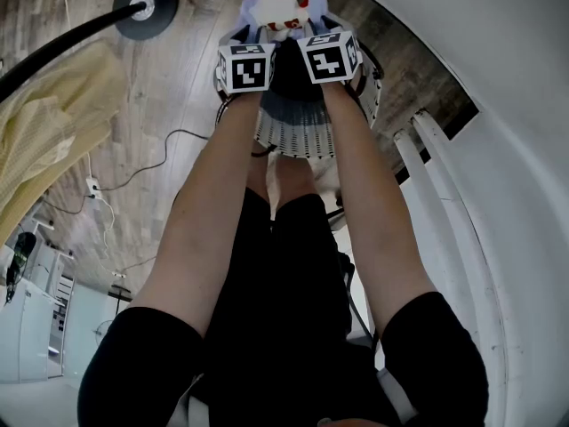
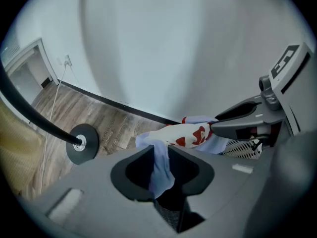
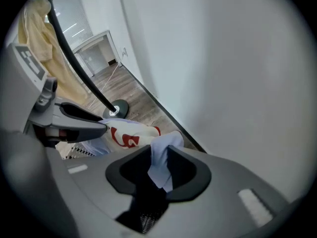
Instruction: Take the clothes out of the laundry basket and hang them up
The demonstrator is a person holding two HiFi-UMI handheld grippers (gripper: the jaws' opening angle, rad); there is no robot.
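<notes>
- Our left gripper (image 2: 159,163) has its jaws pinched onto a fold of the pale blue garment (image 2: 184,134). The cloth is bunched between the pads and hangs down through them.
- Our right gripper (image 3: 159,163) is clamped the same way on another fold of that garment, so we hold it at two spots near each other.
- We judge the double hold is meant to let us spread the garment by its edge once it is clear, rather than let it dangle as a lump from one point.
- The garment, blue with a white patch printed in red, sits at the tips of both grippers, directly above the white slatted laundry basket (image 1: 298,136). We cannot quite tell whether its lower part lies in the basket, since the grippers and our forearms cover it in the head view.
- Both grippers point steeply down over the basket, which suits a pick from the top of the pile.
- The black stand (image 1: 142,5) rests its round foot on the wood floor to our left, apart from the basket. A yellow cloth (image 1: 44,123) already hangs on it, so we reckon this piece is bound there too.
- The next move, as we judge it, calls for a straight lift with both grips firm, keeping the hem from snagging on the basket's rim.
</notes>
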